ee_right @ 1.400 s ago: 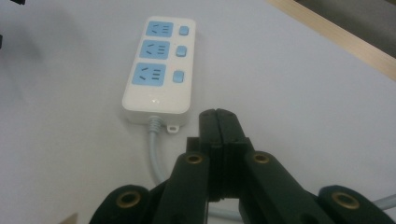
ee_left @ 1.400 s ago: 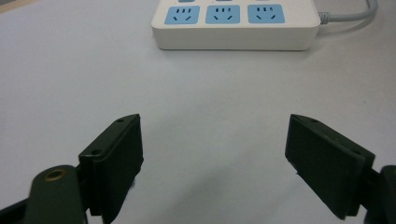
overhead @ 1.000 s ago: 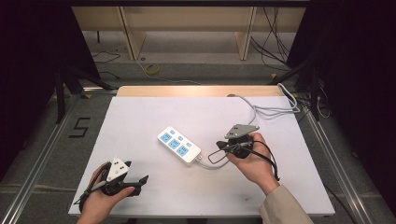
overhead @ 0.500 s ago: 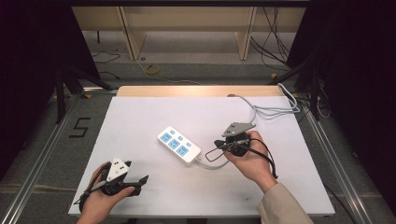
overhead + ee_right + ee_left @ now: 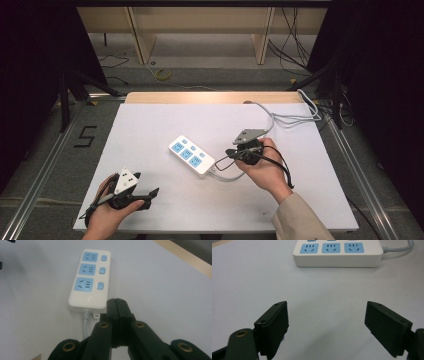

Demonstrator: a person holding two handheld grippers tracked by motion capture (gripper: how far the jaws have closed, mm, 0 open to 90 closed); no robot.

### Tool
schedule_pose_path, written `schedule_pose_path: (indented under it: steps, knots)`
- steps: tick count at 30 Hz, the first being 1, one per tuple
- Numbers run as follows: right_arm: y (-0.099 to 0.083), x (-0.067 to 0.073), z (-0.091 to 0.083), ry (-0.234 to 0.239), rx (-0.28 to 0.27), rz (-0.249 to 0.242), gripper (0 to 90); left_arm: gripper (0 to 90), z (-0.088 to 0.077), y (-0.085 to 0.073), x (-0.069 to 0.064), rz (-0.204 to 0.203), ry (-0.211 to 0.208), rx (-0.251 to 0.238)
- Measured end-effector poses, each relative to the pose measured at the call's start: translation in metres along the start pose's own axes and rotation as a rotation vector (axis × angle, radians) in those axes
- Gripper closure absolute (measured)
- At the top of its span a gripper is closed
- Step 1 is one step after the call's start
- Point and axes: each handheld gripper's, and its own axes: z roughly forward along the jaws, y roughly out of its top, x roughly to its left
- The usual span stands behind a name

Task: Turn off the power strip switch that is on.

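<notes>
High view: white power strip (image 5: 191, 154) lies diagonal mid-table on the white table (image 5: 150, 125), grey cord (image 5: 280, 116) running off the far right edge. Right gripper (image 5: 231, 152) sits just beside its cord end; left gripper (image 5: 152, 192) is well apart at the near left. Left gripper view: jaws stand wide apart, nothing between, strip (image 5: 338, 253) ahead. Right gripper view: jaws pressed together, empty, tips near the strip (image 5: 88, 280) by the cord exit; contact unclear from this angle. Three blue sockets, each with a blue switch. Likely light, rigid, smooth plastic; best gripped across the short sides, not by the cord.
</notes>
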Motion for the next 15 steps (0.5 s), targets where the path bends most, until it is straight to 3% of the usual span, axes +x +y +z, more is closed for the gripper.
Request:
schedule_pose_path:
  steps: [15]
  knots:
    - [0.0074, 0.0006, 0.0079, 0.012, 0.019, -0.009, 90.0, 19.2, 0.0000, 0.0001, -0.0001, 0.001, -0.002, -0.001]
